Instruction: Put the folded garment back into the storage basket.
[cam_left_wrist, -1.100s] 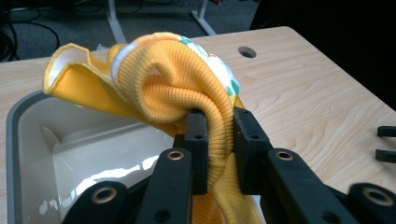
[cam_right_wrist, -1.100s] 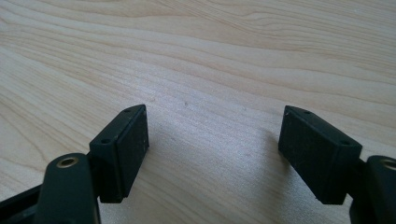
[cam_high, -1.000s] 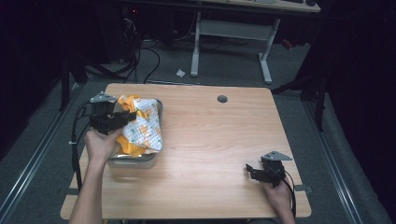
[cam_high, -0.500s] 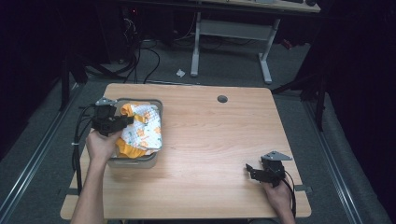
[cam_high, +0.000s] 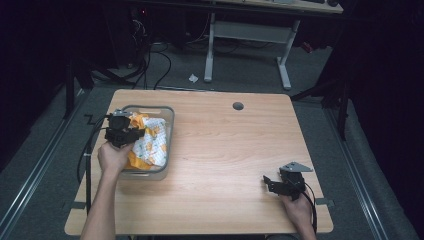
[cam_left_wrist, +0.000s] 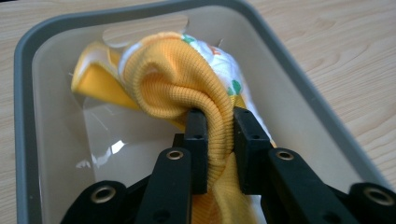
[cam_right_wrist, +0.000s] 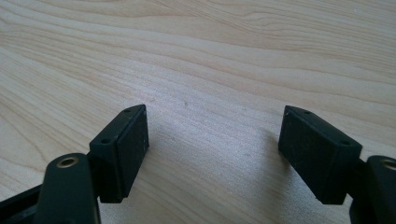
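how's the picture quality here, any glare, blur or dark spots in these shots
High view: table evenly lit, the room around it nearly black, image a little soft. Left gripper view: yellow cloth sharp between the left hand-held gripper jaws, glare patches on the bin floor. Right gripper view: right hand-held gripper casts soft shadows on the wood, far grain slightly soft.

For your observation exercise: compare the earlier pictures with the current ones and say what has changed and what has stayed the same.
The left gripper has come down toward the bin, lowering the yellow garment deeper into it. It stays shut on the ribbed yellow fabric; nothing was let go. The bin has kept its place at the table's left. The right gripper has stayed at the table's near right, fingers open.
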